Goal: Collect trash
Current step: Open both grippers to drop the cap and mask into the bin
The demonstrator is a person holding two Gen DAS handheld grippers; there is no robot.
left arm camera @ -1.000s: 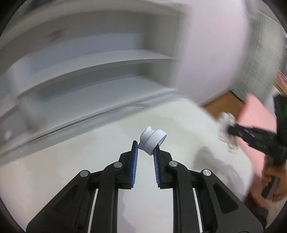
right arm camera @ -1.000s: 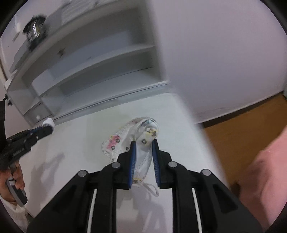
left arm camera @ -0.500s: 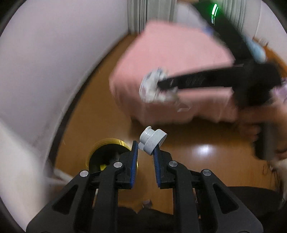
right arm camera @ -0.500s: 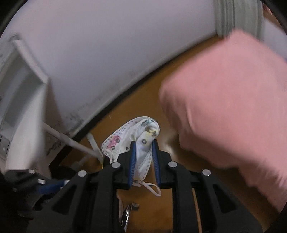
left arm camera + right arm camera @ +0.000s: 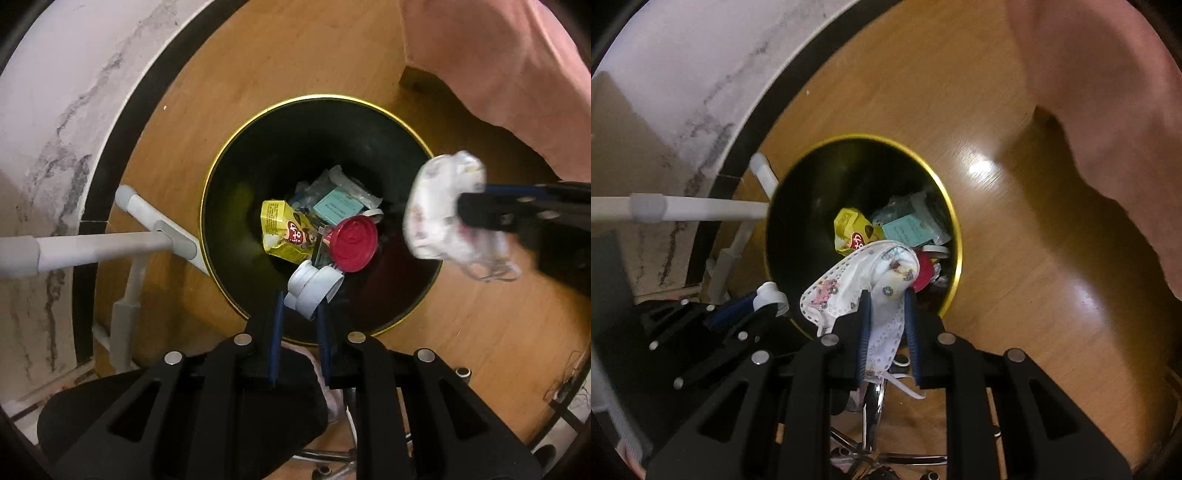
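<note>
My left gripper [image 5: 299,304] is shut on a white bottle cap [image 5: 312,286] and holds it over the near rim of a black bin with a gold rim [image 5: 229,155]. My right gripper [image 5: 886,302] is shut on a crumpled white patterned face mask [image 5: 857,280], held above the same bin [image 5: 955,218]. The mask [image 5: 441,210] and the right gripper also show at the right of the left wrist view. The cap [image 5: 770,293] shows at the lower left of the right wrist view. The bin holds a yellow carton [image 5: 282,230], a red lid [image 5: 354,238] and a teal packet [image 5: 338,206].
The bin stands on a wooden floor [image 5: 461,314]. White table legs [image 5: 110,243] and a white wall with dark baseboard [image 5: 55,110] are at the left. A pink bedspread [image 5: 498,55] hangs at the upper right. A black chair seat [image 5: 184,406] is below the grippers.
Both grippers have swung from the white table down and round to the bin on the floor, each still holding its item. The bin's inside has come into view.
</note>
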